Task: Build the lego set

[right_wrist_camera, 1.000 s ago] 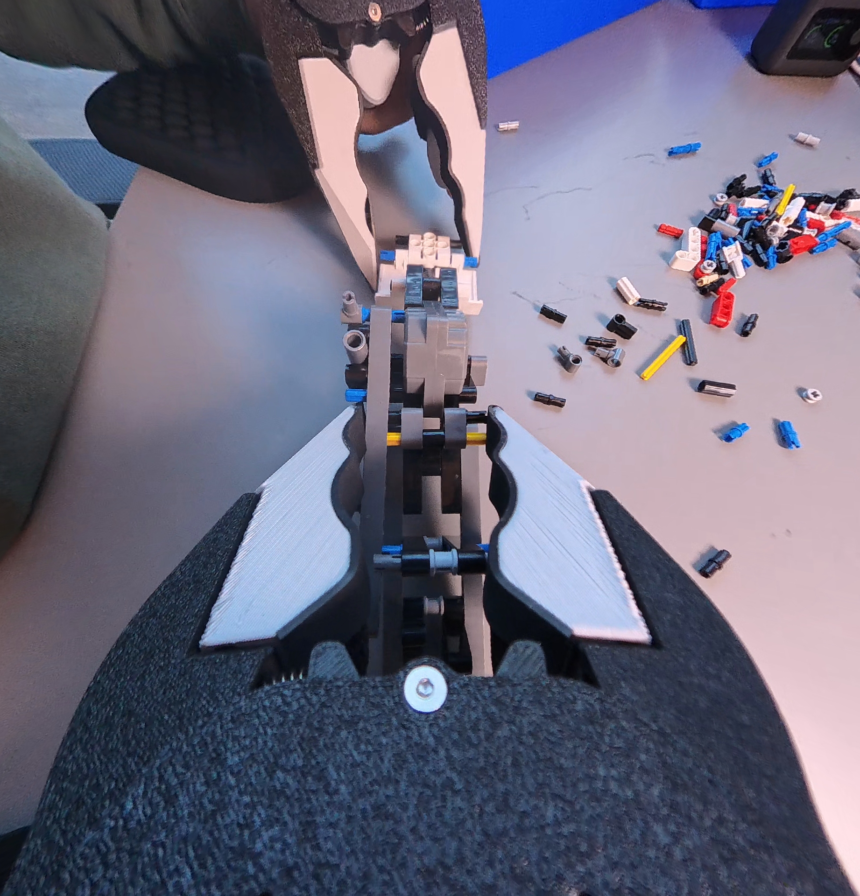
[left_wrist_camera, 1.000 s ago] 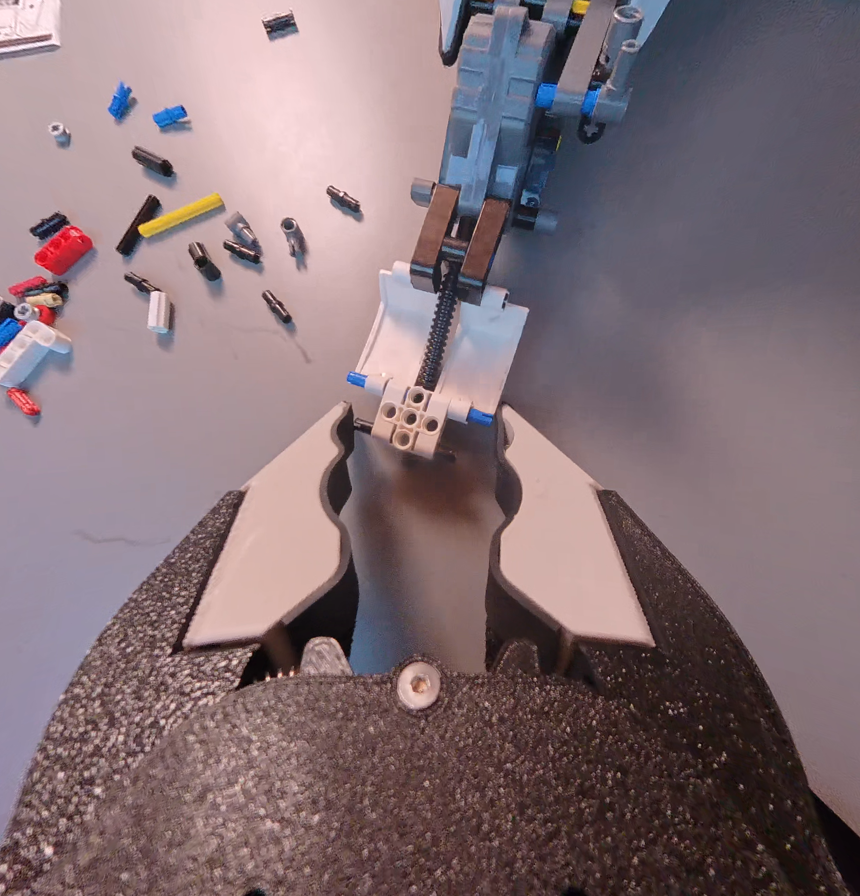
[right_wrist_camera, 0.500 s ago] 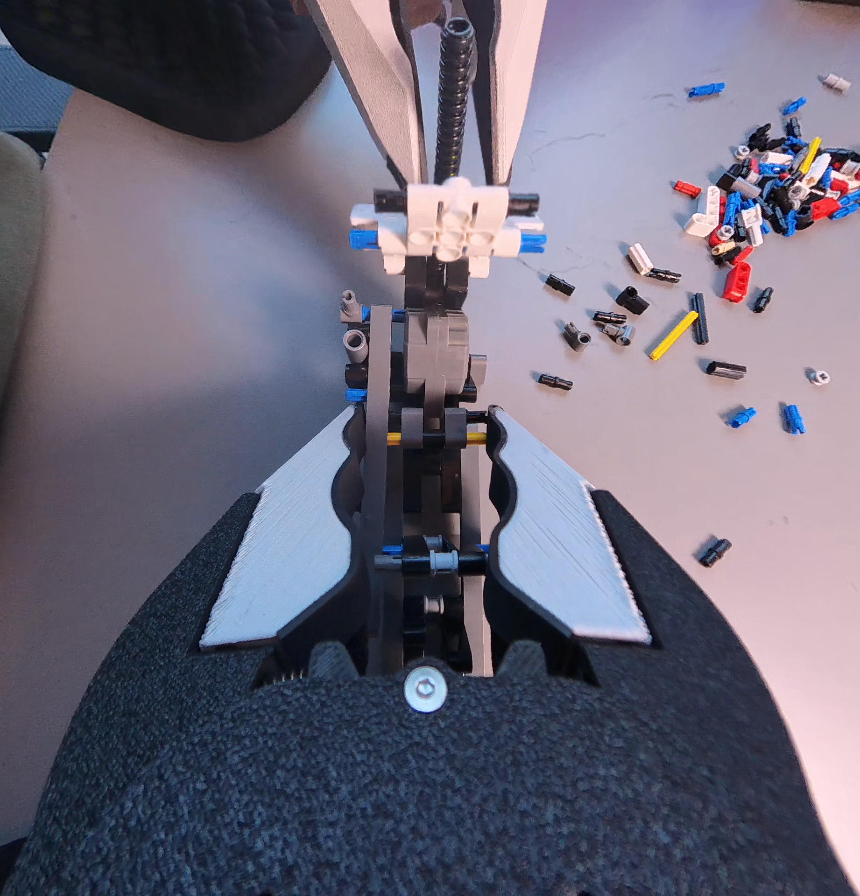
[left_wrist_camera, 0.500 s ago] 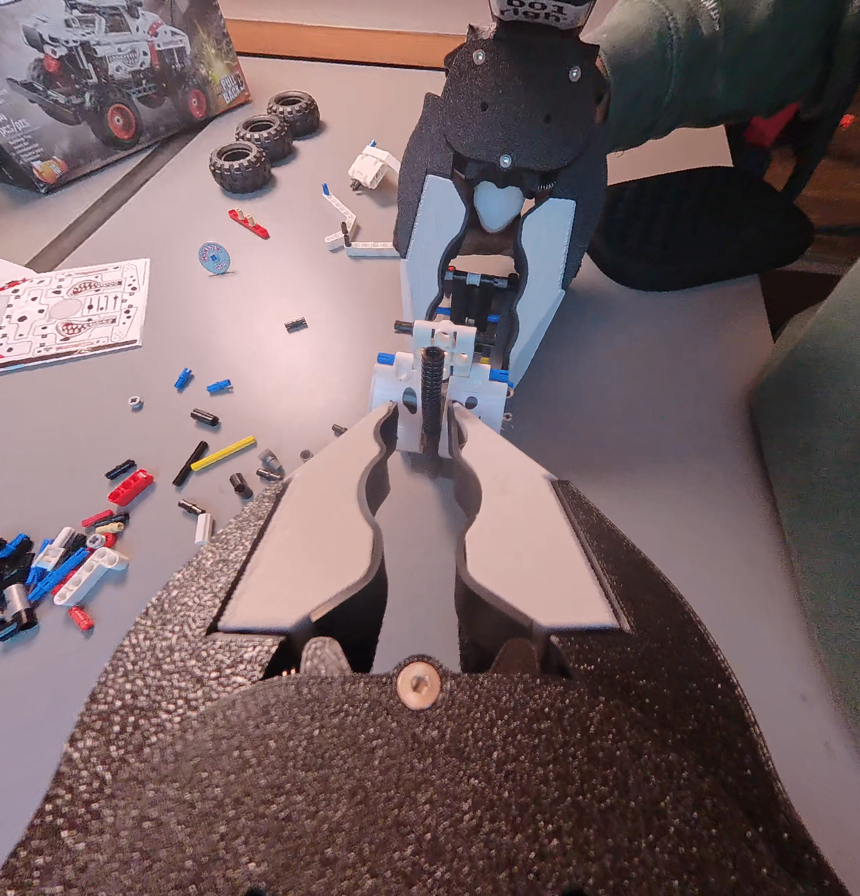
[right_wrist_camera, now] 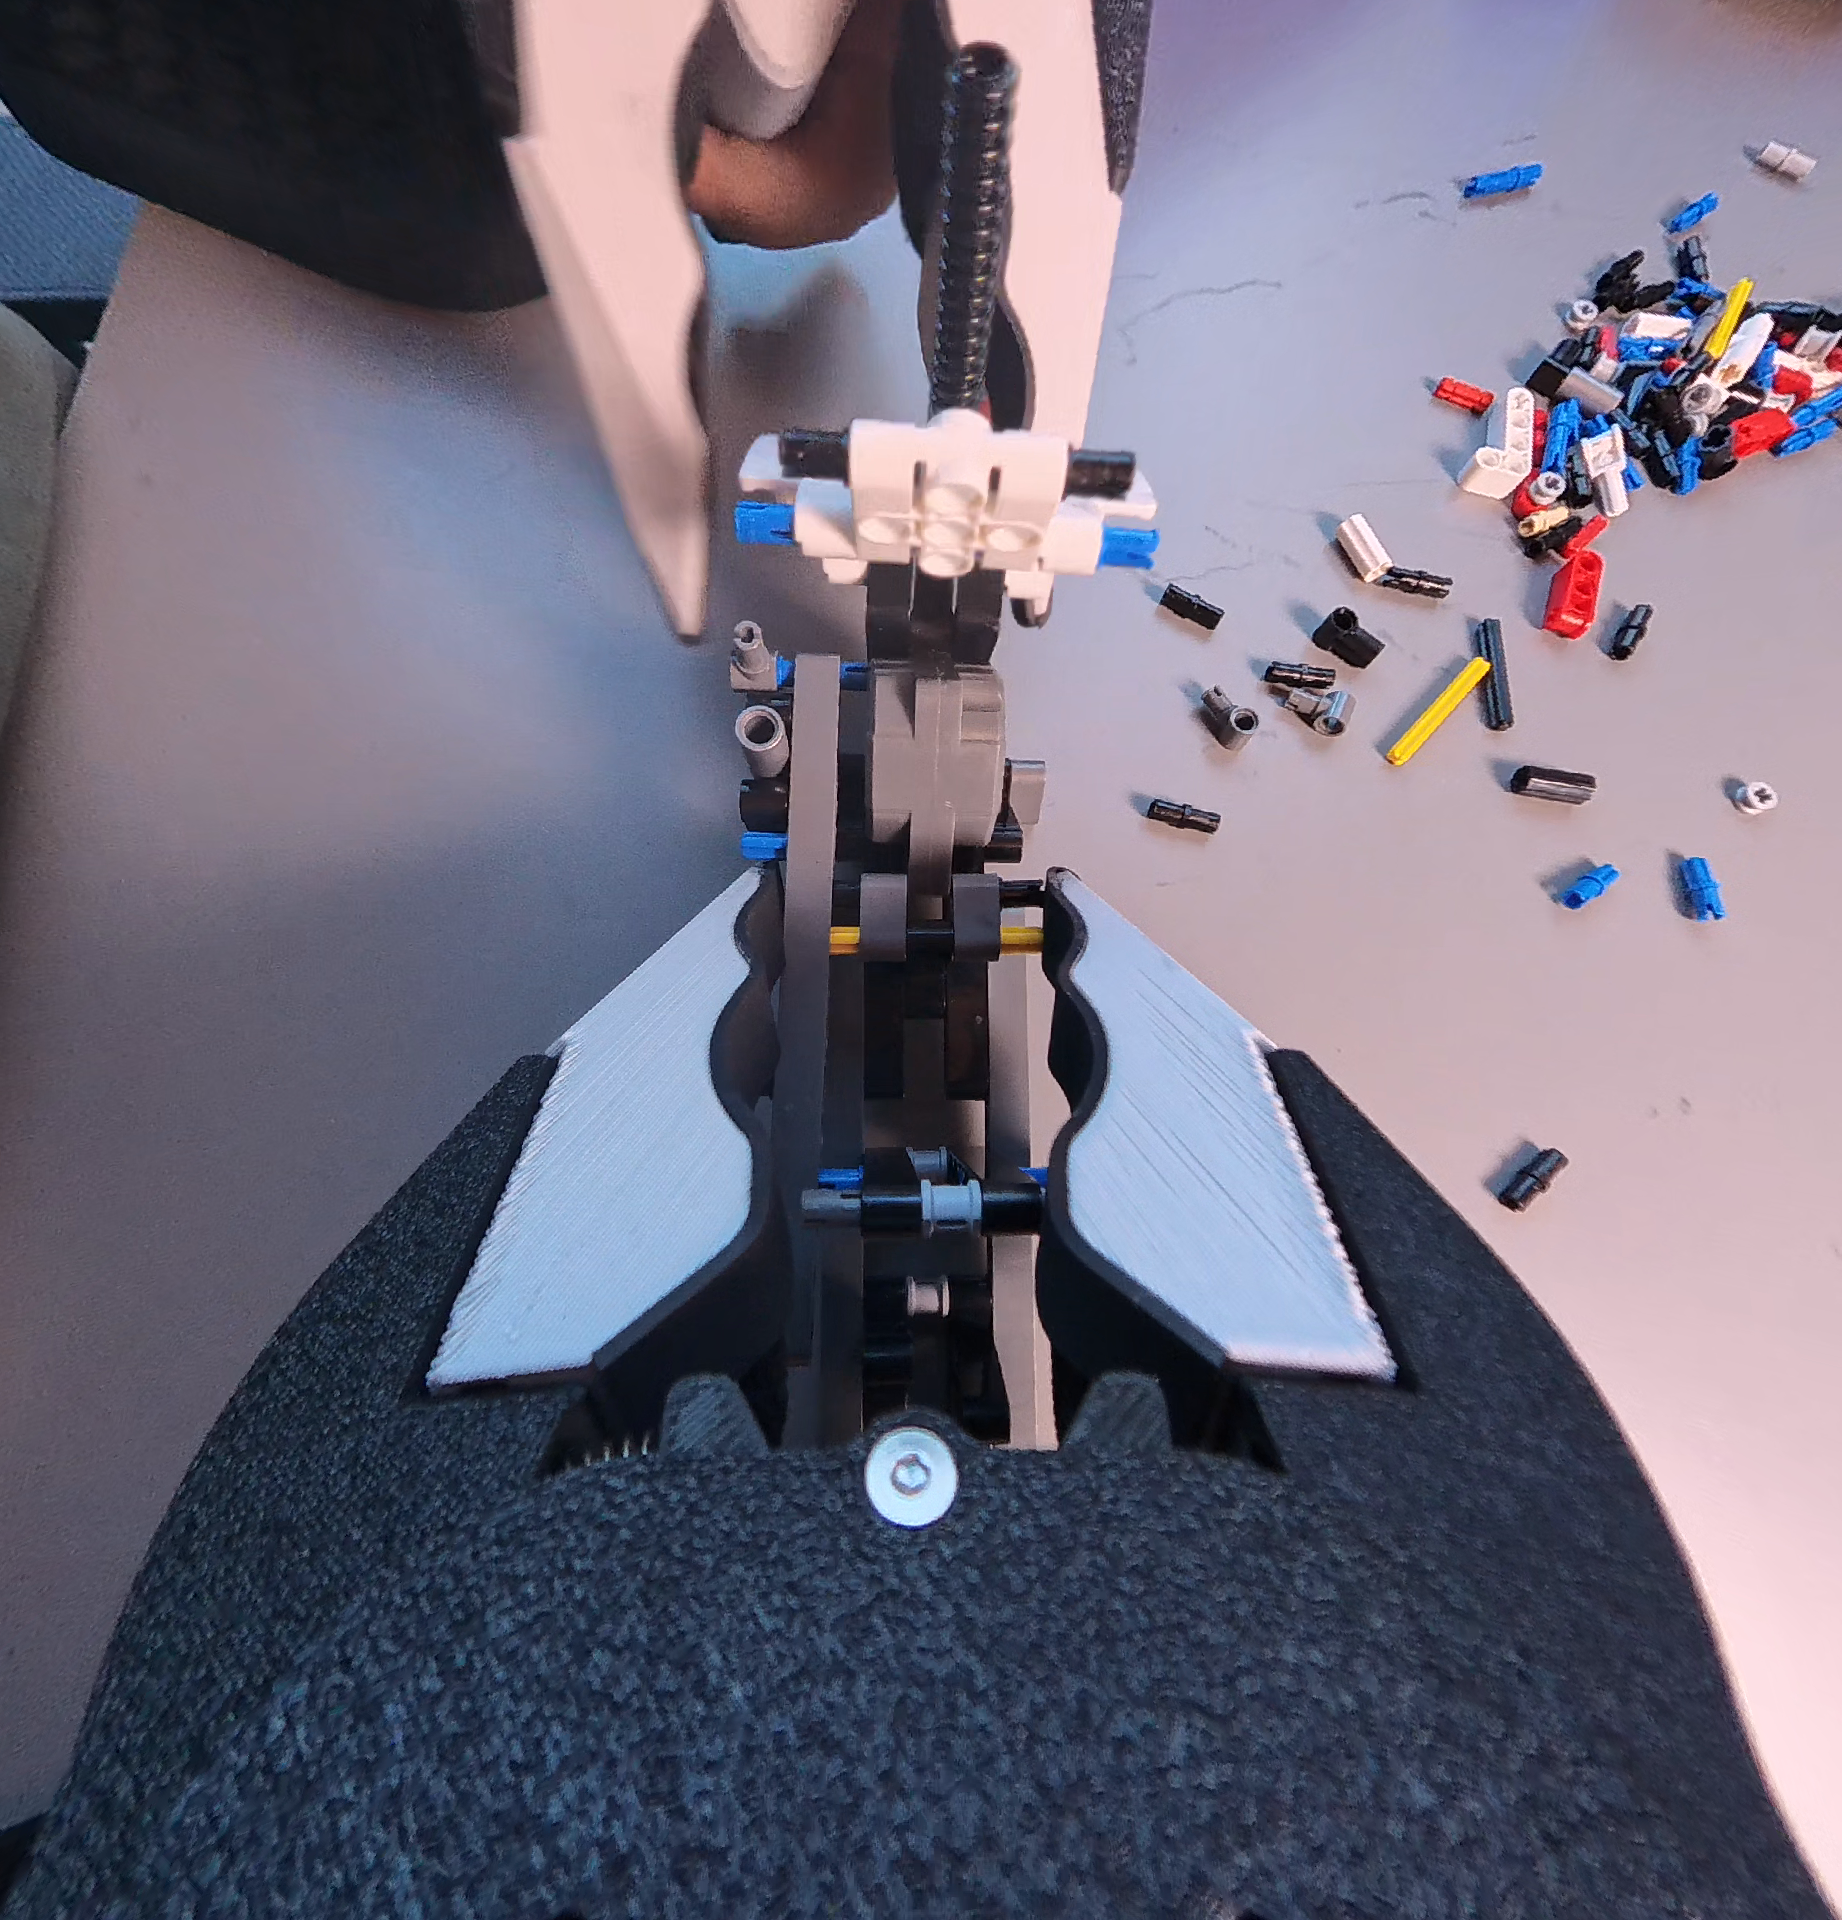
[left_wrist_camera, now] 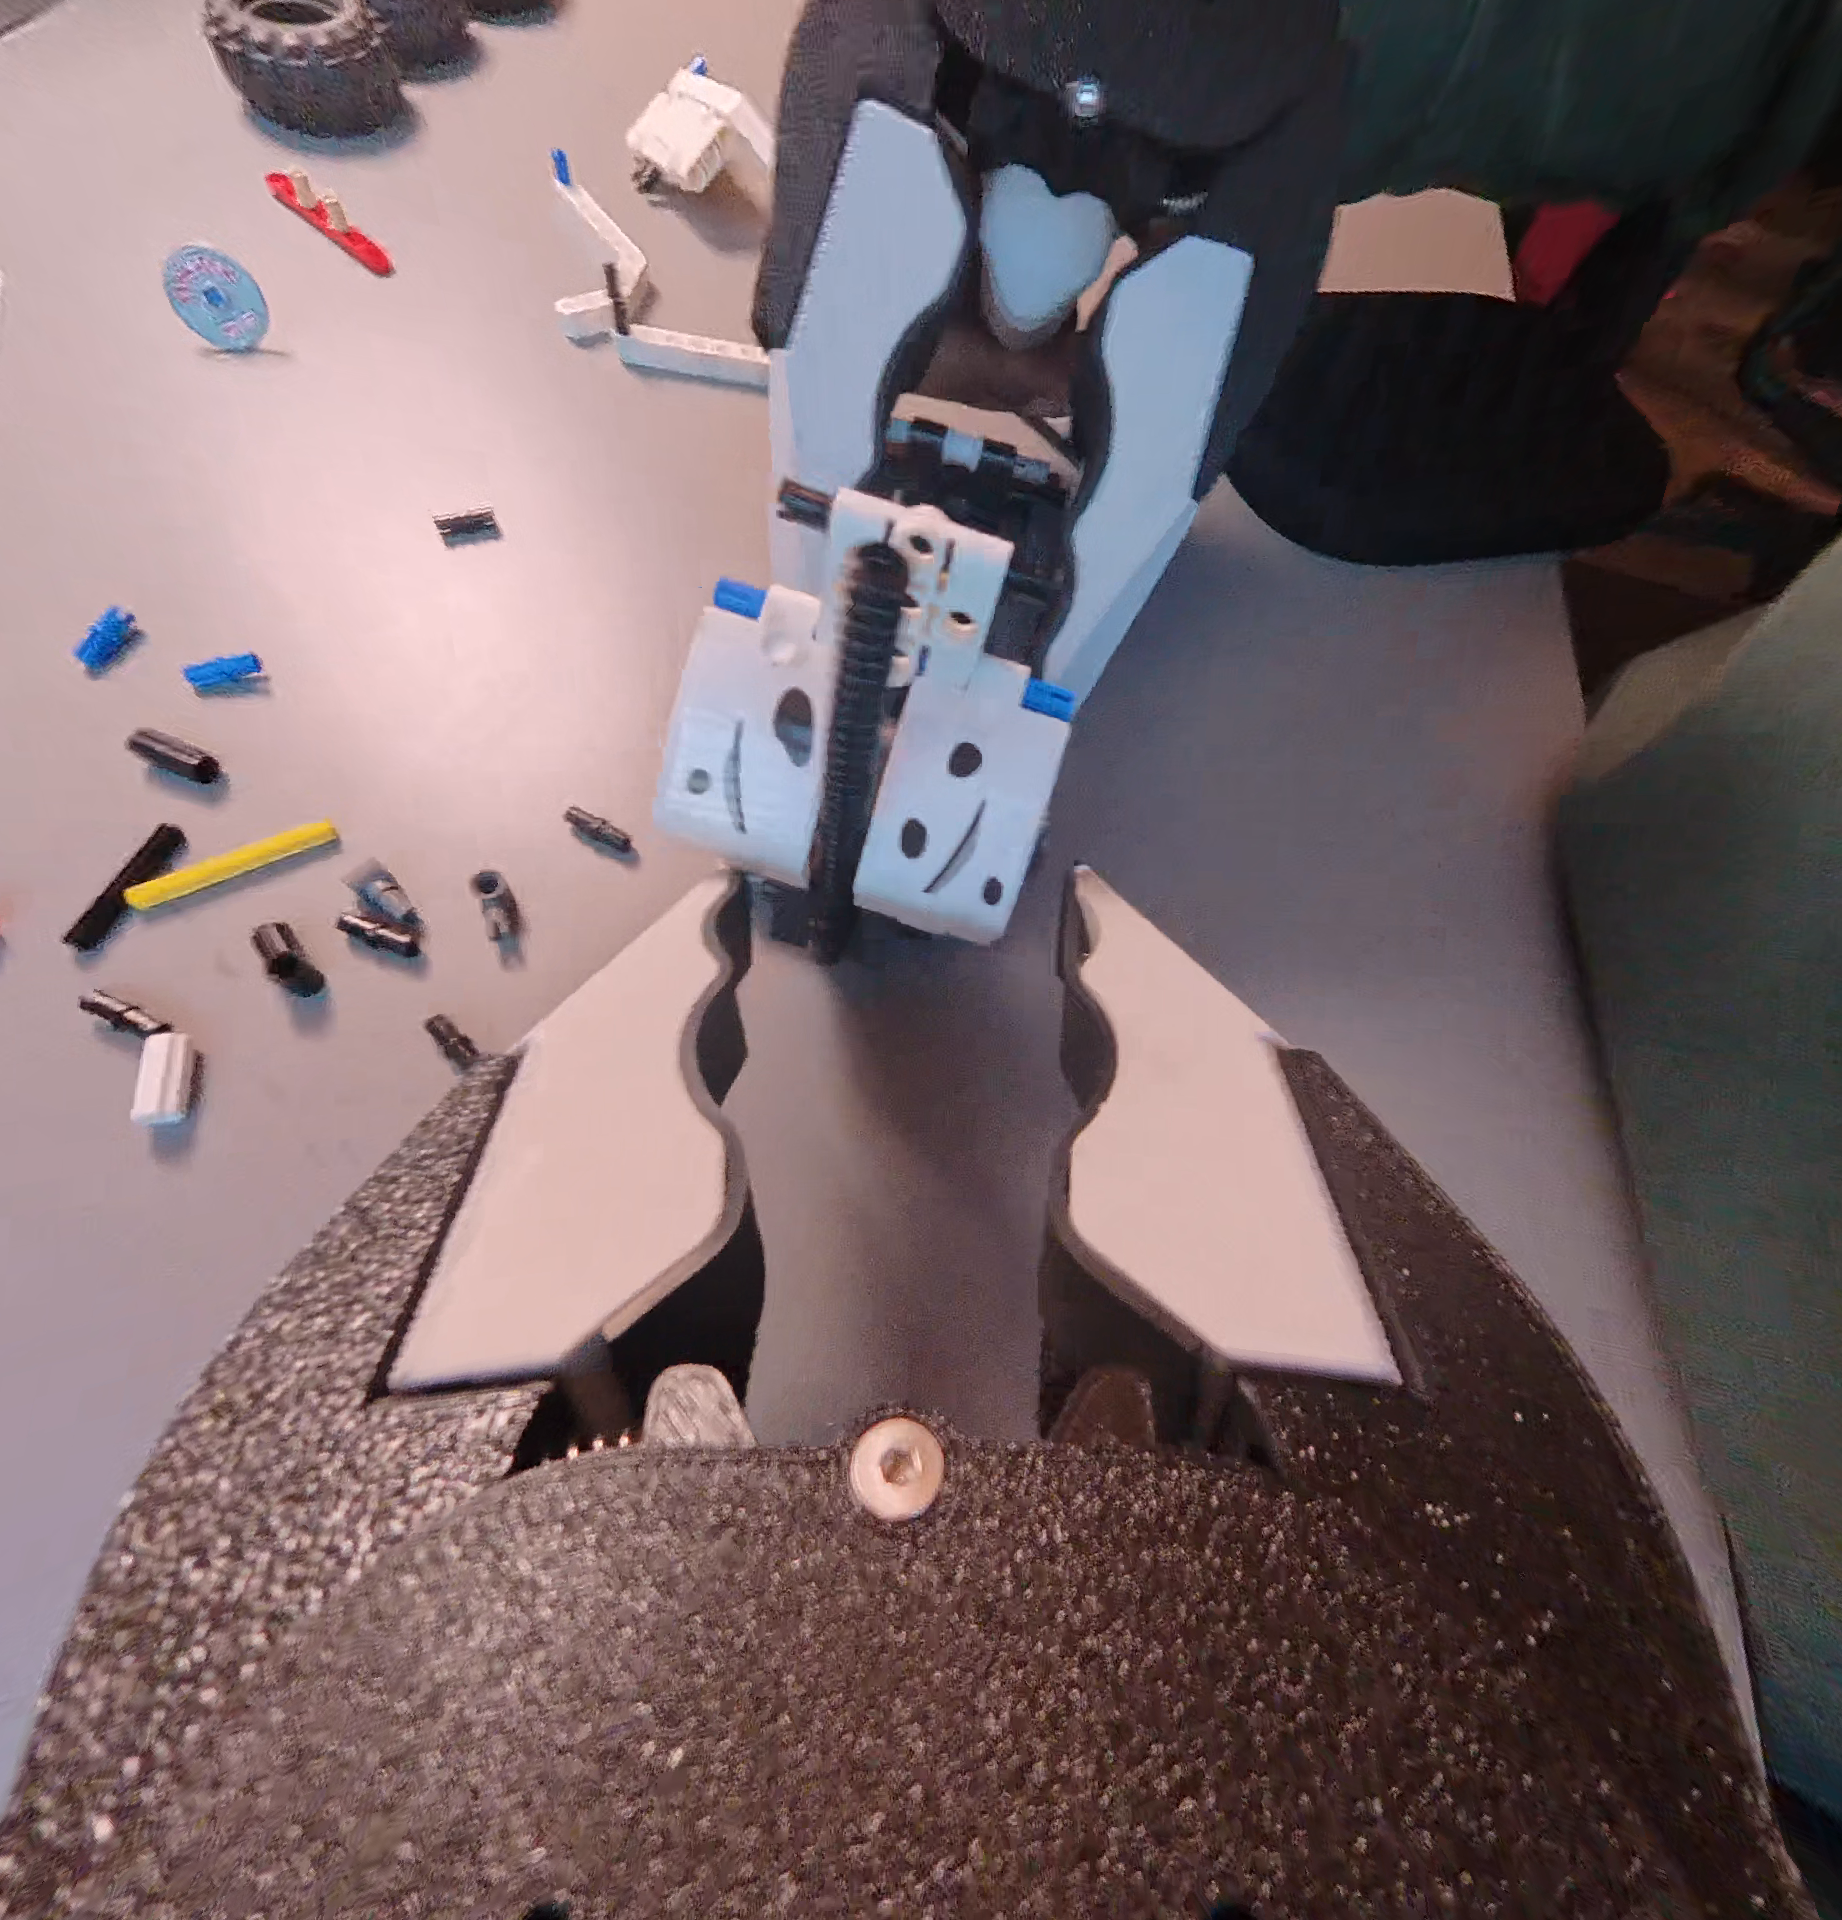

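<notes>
While the right gripper (right_wrist_camera: 906,914) clamps its ridged, light-grey fingers on the grey and black frame of the half-built lego model (right_wrist_camera: 901,790), the left gripper (left_wrist_camera: 901,914) faces it with smooth fingers spread apart, gripping nothing. The model is held above the matte grey table (left_wrist_camera: 377,468); its far end carries white curved panels (left_wrist_camera: 855,779) with round holes and slits, blue pins at the sides, and a black ribbed hose (left_wrist_camera: 855,748) running down the middle. That white end sits just ahead of the left fingertips, between them. Loose pieces lie scattered to one side: a yellow rod (left_wrist_camera: 231,864), black pins, blue pins, a knobbly black tyre (left_wrist_camera: 304,62). The table edge runs close on the opposite side, bordering green fabric (left_wrist_camera: 1748,1039); the surface there is bare.
</notes>
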`<state>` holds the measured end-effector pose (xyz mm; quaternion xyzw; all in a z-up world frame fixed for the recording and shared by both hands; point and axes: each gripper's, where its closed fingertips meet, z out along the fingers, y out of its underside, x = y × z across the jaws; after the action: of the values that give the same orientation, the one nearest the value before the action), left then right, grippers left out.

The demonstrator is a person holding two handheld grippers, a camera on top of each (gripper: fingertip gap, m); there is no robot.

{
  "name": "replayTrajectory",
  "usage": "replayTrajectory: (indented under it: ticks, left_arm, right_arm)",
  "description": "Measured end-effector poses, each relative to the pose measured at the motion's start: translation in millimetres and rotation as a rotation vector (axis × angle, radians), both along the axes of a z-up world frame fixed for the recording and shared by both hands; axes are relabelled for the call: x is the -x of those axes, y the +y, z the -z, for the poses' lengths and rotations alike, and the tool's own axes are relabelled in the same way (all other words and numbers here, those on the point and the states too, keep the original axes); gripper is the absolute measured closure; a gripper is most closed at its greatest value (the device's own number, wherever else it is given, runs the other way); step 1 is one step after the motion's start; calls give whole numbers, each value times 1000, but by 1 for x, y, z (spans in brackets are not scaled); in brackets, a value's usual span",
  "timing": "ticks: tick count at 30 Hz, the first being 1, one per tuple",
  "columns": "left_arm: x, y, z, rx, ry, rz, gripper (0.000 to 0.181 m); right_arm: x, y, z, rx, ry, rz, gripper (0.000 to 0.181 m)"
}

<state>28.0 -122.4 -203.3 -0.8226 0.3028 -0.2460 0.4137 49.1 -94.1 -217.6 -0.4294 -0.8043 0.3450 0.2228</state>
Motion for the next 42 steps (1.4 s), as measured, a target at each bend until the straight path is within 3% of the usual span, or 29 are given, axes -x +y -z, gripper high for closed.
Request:
replayTrajectory:
  ticks: [1, 4, 7, 11, 15, 18, 21, 30, 42]
  left_arm:
    - [3, 3, -1, 15, -14, -10, 131]
    - [1, 2, -7, 80, -135, 2, 134]
    - [-2, 1, -6, 108, -114, 6, 131]
    - [-10, 1, -13, 155, -117, -5, 105]
    - [7, 5, -11, 122, -36, -126, 139]
    - [7, 0, -11, 123, -55, -164, 151]
    - [11, 7, -8, 68, 33, -226, 162]
    - [4, 2, -7, 39, 52, -95, 160]
    - [7, 3, -16, 36, -31, -114, 152]
  right_arm:
    - [0, 1, 0, -4, 4, -2, 132]
    - [-1, 3, -2, 9, 12, 9, 131]
    - [-1, 2, -1, -15, 19, 11, 131]
    - [0, 9, -3, -3, 28, 47, 131]
    - [2, 9, -1, -12, 36, 63, 130]
    - [5, 11, -1, -14, 53, 84, 130]
    - [6, 12, -1, -36, 51, 76, 131]
    - [3, 11, 0, -60, 60, 49, 130]
    - [-1, 15, -12, -110, 84, 60, 122]
